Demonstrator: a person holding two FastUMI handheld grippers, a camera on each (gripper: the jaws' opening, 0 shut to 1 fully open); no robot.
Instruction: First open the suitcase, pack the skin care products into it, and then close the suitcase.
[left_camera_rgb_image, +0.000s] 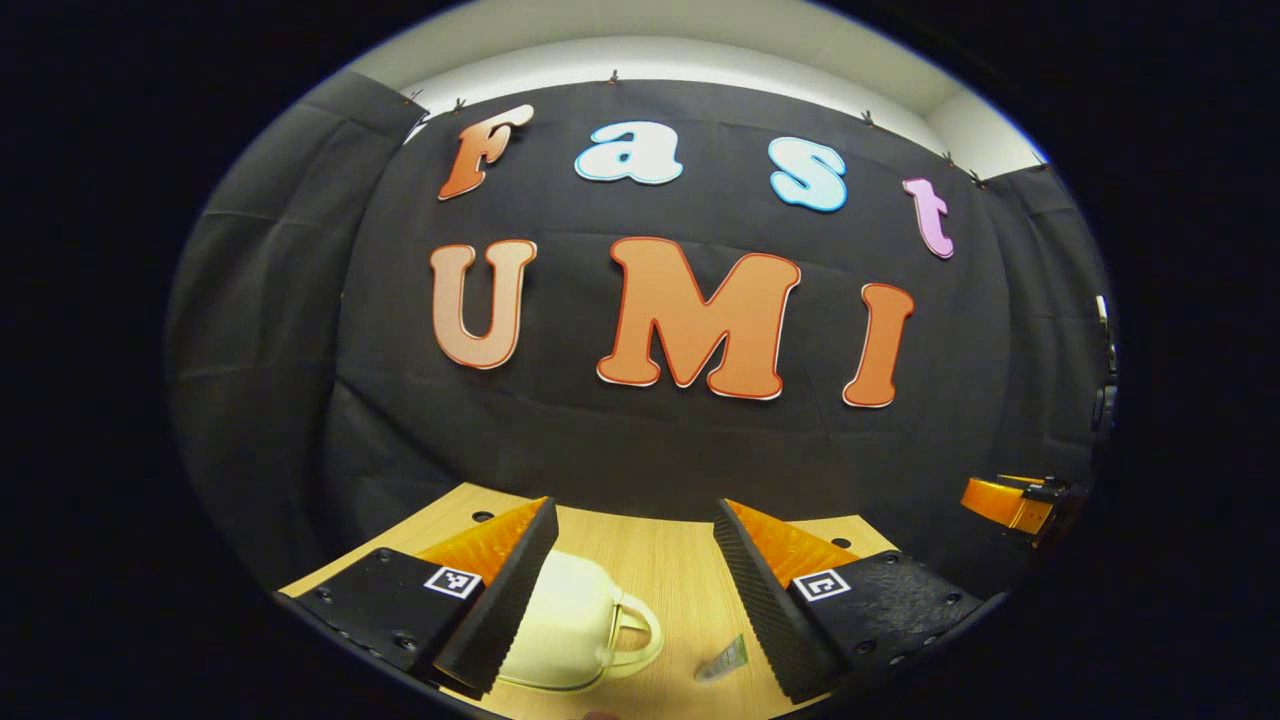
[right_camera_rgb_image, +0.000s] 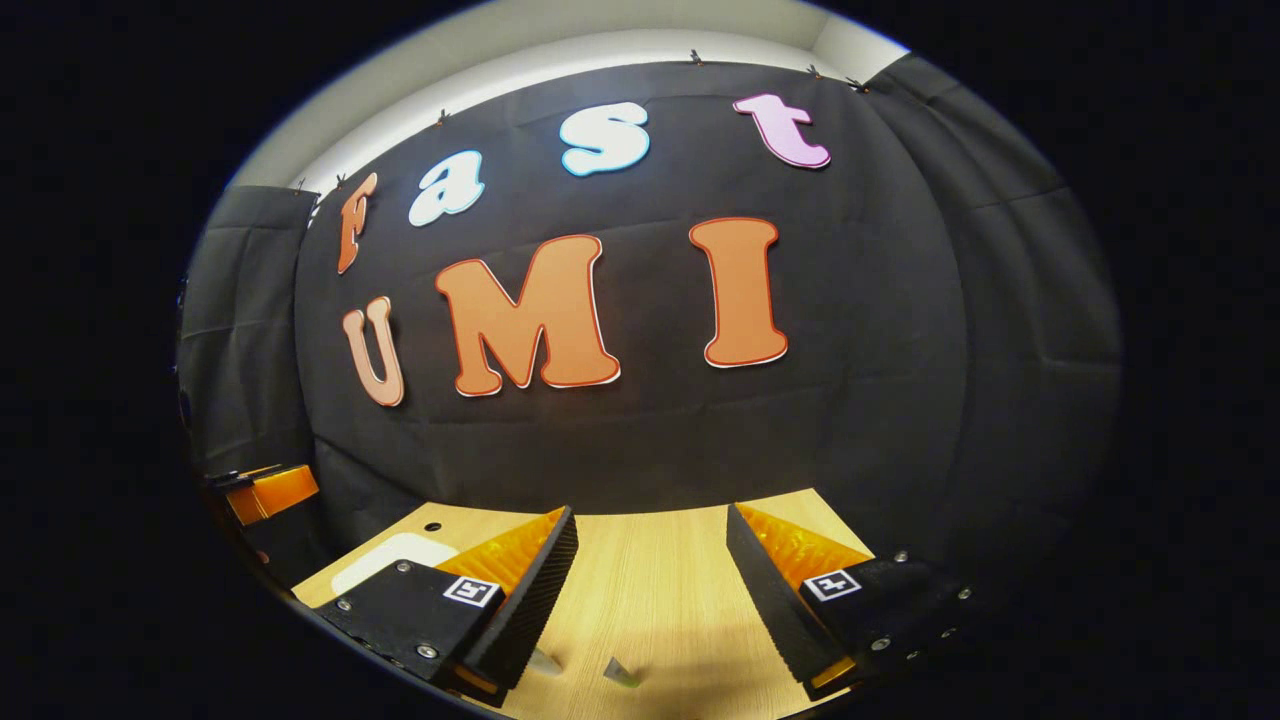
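Pale wood-grain tabletop (left_camera_rgb_image: 660, 570) runs under both grippers, black cloth hanging behind it, and we are right at the start of things by the look of it. In the left gripper view the left gripper (left_camera_rgb_image: 635, 590) has its fingers (left_camera_rgb_image: 505, 600) spread wide with nothing between them, held above the tabletop. Just beyond and partly behind the left-hand finger sits the small cream-white hard-shell suitcase with a looped handle (left_camera_rgb_image: 575, 625), lying flat, and as far as I can see its lid is down; the latch side is hidden, so I cannot say more than that. Beside it, close to the right-hand finger, lies a small pale green skin care tube (left_camera_rgb_image: 725, 660), out on the tabletop. Over in the right gripper view the right gripper (right_camera_rgb_image: 650, 600) is the same story, fingers (right_camera_rgb_image: 530, 600) wide apart and empty, hovering above the wood. Low between them there are two small items, a little tube end (right_camera_rgb_image: 622, 673) and another pale bit (right_camera_rgb_image: 545, 661) next to the finger, too cut off to name properly. A corner of the cream case peeks out past the left-hand finger there too. At the far edge of each view, the other gripper's body shows. My read: nothing done yet, so opening, packing and closing all remain.
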